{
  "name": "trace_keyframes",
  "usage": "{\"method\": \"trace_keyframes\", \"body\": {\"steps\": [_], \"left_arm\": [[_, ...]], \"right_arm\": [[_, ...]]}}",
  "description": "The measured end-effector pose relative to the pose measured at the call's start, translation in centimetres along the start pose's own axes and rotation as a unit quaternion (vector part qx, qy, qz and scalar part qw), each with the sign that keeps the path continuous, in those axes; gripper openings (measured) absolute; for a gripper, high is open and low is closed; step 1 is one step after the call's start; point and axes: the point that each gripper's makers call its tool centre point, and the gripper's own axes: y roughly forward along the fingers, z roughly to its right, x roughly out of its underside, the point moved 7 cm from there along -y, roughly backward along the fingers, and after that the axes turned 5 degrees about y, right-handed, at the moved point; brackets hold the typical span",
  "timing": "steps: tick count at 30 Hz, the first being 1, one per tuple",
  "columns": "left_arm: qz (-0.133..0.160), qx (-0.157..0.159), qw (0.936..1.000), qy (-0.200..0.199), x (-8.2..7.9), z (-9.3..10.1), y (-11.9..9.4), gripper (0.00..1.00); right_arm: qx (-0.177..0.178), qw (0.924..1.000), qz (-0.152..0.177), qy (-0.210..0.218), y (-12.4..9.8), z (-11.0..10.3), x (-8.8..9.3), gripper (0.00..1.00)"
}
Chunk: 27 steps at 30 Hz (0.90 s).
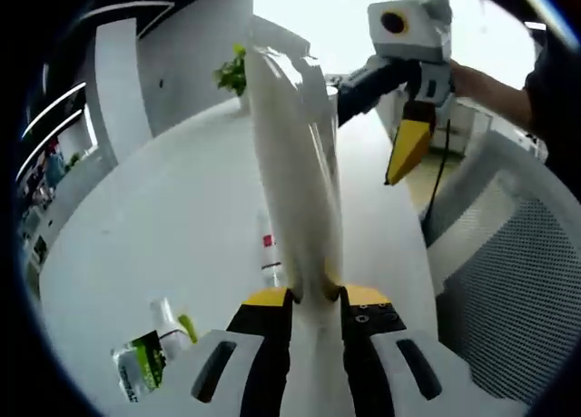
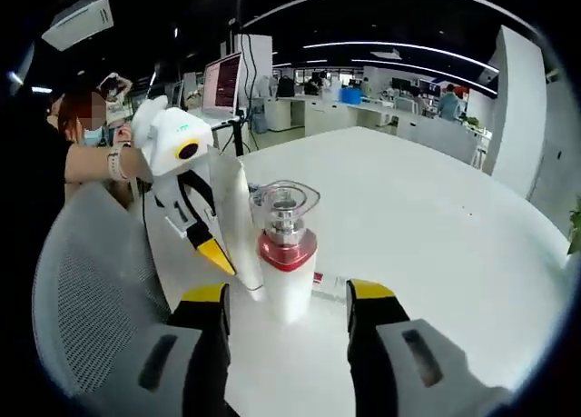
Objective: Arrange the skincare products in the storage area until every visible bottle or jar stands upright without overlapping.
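My left gripper [image 1: 313, 299] is shut on a tall white tube [image 1: 295, 181] that rises straight out from between its jaws. In the right gripper view the same tube [image 2: 238, 222] stands nearly upright on the white table [image 2: 427, 217], with the left gripper [image 2: 211, 246] on its left side. Just right of it stands a white bottle [image 2: 287, 276] with a red collar and clear cap. My right gripper [image 2: 289, 294] is open, its jaws either side of that bottle without touching it. A small bottle with a red label [image 2: 329, 285] lies flat behind it.
A clear bottle with a green label [image 1: 150, 358] lies on its side on the table [image 1: 163, 226] near my left gripper. A grey mesh chair [image 1: 508, 281] sits at the table's edge. A person [image 2: 86, 153] is beside it. A potted plant [image 1: 233, 72] stands at the far end.
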Motion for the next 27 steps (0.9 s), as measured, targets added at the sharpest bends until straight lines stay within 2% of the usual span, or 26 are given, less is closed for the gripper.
{"method": "trace_keyframes", "body": {"steps": [14,27], "left_arm": [[0.004,-0.004,1.0,-0.005,-0.21,-0.59,0.36,0.17],[0.004,-0.009,0.9999,-0.006,-0.24,-0.62,0.44,0.17]], "right_arm": [[-0.002,0.9998,-0.016,0.009,0.44,-0.21,0.73,0.5],[-0.004,0.9998,-0.021,0.007,0.87,-0.33,0.67,0.49]]}}
